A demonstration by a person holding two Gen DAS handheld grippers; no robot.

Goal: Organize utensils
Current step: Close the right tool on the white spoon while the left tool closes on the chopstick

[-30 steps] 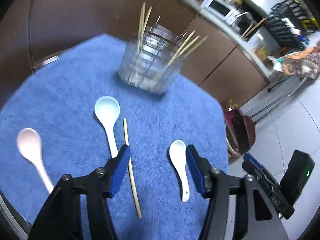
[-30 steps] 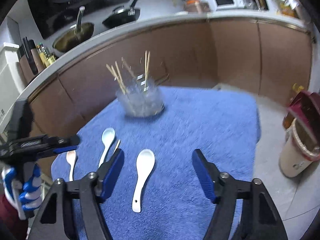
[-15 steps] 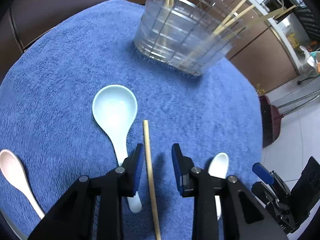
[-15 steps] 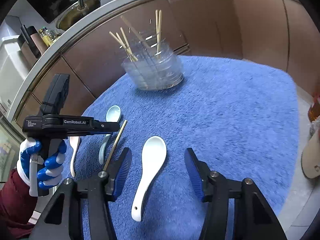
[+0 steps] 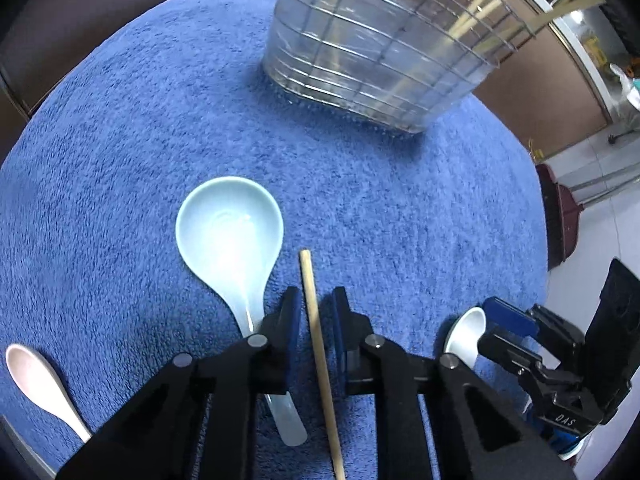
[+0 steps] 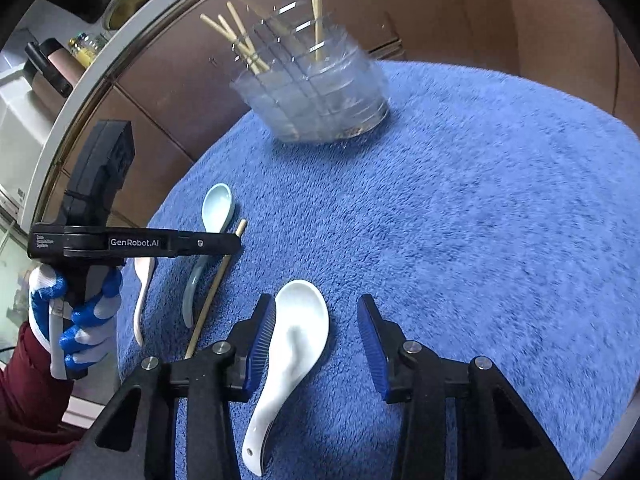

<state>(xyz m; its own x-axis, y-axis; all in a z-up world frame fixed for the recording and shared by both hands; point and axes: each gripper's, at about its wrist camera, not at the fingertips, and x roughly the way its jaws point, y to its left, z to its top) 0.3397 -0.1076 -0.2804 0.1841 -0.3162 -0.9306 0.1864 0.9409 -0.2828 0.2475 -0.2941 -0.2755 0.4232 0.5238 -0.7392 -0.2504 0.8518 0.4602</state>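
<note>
With the left hand-held gripper nearly clenched round the thin wooden chopstick lying low-centre on the blue towel-covered surface, finish the squeeze squarely, while the right hand-held gripper straddles the white ceramic spoon, released.

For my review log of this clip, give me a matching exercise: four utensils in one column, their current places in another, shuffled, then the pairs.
Things:
1. chopstick
2. white spoon
3. pale blue spoon
4. pink spoon

Places:
A. farthest left on the towel
B. between the right gripper fingers
C. between the left gripper fingers
D. just left of the chopstick

Pairs: 1-C, 2-B, 3-D, 4-A
</note>
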